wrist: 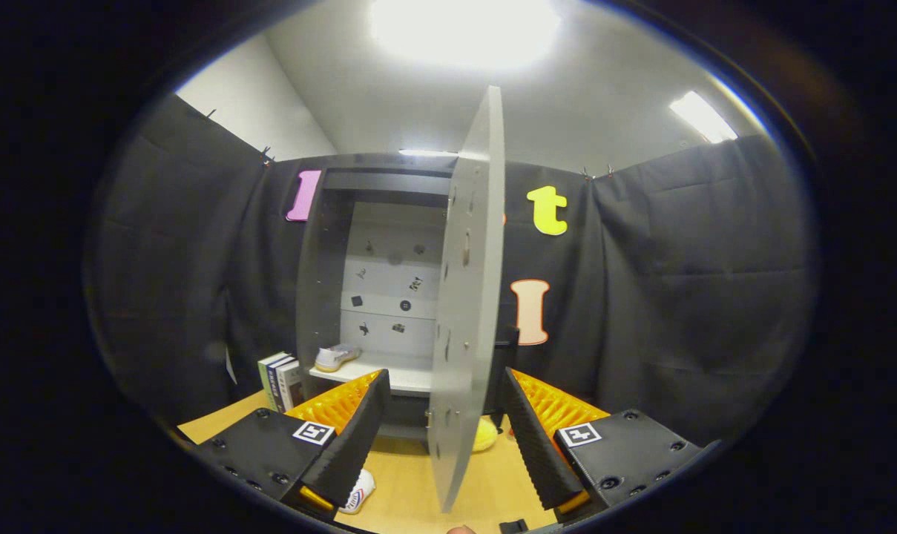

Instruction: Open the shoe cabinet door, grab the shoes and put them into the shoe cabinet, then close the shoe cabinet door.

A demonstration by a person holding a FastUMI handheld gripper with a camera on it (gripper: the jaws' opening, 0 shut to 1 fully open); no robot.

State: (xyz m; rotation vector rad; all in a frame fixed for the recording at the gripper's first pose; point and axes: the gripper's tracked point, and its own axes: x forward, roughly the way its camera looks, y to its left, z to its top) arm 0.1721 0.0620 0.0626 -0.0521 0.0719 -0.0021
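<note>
Shoe cabinet door stands swung open, edge-on between the fingers of the claw, which gapes wide and grips nothing. A stiff, light panel, probably; push its free edge. One shoe sits inside the cabinet, another on the counter before the door.

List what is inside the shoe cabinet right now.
One white shoe sits on the shoe cabinet shelf. The open door, edge-on between the open gripper fingers, hides the right part.
</note>
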